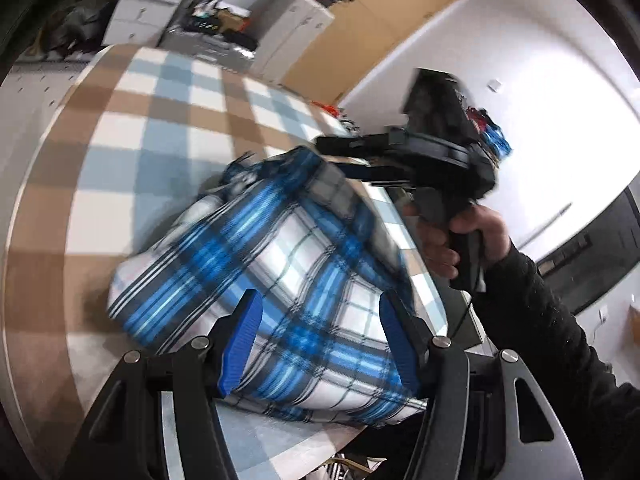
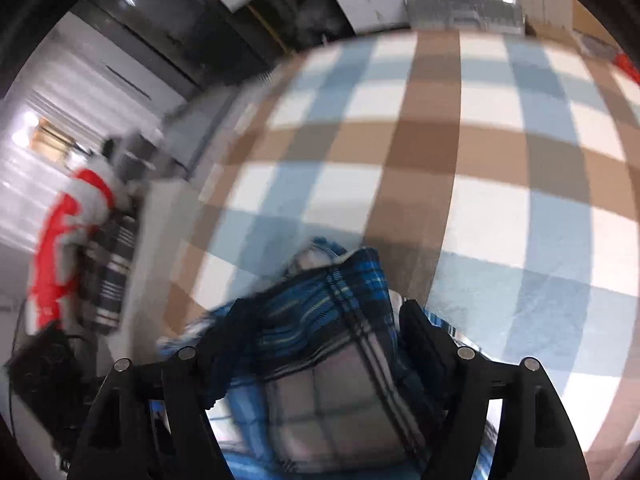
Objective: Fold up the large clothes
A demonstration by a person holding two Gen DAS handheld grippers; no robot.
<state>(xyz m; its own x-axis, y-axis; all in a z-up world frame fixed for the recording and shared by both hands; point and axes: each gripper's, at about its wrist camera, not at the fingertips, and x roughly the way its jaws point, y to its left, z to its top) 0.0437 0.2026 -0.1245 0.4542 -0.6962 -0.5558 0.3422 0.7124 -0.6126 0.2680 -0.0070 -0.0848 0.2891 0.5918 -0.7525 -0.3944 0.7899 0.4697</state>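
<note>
A folded blue, white and black plaid garment (image 1: 280,264) lies at the near edge of a table (image 1: 120,160) covered in brown, blue and white checks. My left gripper (image 1: 320,300) has its blue pads (image 1: 240,340) against either side of the bundle's near end and looks shut on it. My right gripper (image 1: 332,158), held by a hand (image 1: 460,240) in a dark sleeve, hovers over the far end with its fingers apart. In the right wrist view the garment (image 2: 332,360) lies between the spread fingers of that gripper (image 2: 328,316), and the pads do not press it.
The checked table (image 2: 480,160) stretches away beyond the garment. White drawer units (image 1: 140,8) and a cardboard panel (image 1: 380,20) stand behind it. Off the table's left side are a red and white object (image 2: 60,240) and a striped cloth pile (image 2: 112,272).
</note>
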